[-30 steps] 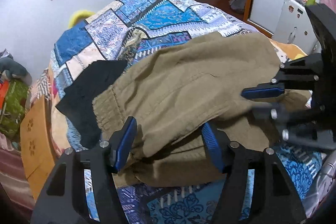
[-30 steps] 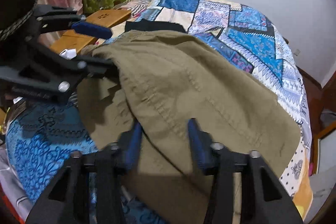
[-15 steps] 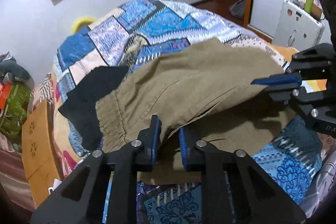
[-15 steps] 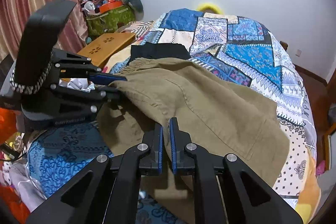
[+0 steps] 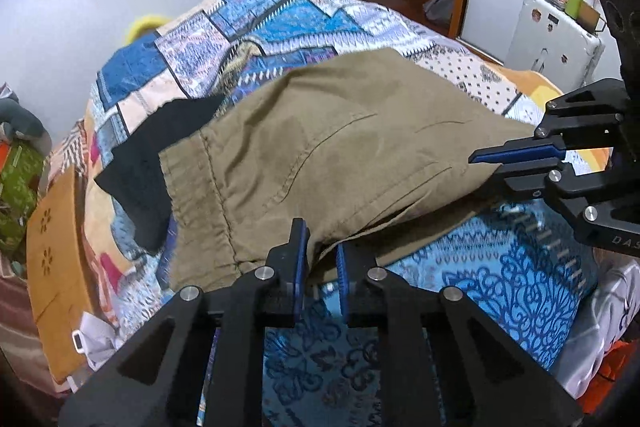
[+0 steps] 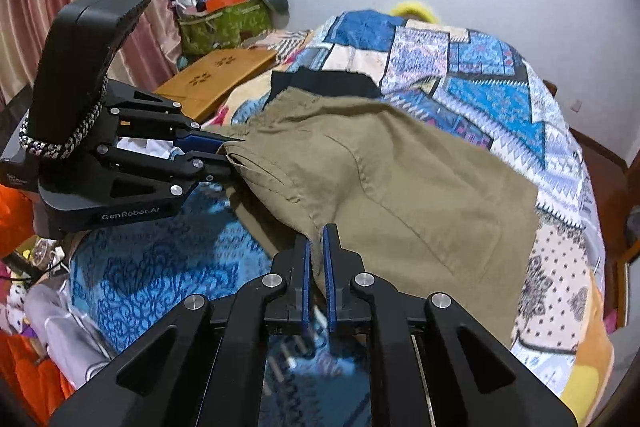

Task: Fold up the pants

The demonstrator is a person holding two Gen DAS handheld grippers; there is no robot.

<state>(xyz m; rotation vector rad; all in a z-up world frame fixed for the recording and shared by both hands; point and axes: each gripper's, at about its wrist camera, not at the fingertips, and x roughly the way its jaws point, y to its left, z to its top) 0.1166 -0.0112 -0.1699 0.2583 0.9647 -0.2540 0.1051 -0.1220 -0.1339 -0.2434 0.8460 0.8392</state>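
Observation:
Khaki pants (image 5: pixel 328 155) lie on a patchwork bedspread, their near edge lifted off the bed. My left gripper (image 5: pixel 320 259) is shut on the near edge by the elastic waistband. My right gripper (image 6: pixel 317 259) is shut on the near edge farther along the leg. In the left wrist view the right gripper (image 5: pixel 516 163) shows at the right, clamped on the cloth. In the right wrist view the left gripper (image 6: pixel 224 155) shows at the left, clamped on the waistband end of the pants (image 6: pixel 400 187).
A black garment (image 5: pixel 160 155) lies partly under the pants at the waistband side. The patchwork bedspread (image 5: pixel 260 23) covers the bed. A wooden lap table (image 6: pixel 216 75) and a green bag (image 6: pixel 224 27) stand by the curtain. A white appliance (image 5: pixel 556 39) stands at the right.
Both grippers closed on the near edge of the pants and have lifted and pulled it toward me. The cloth is now stretched between them.

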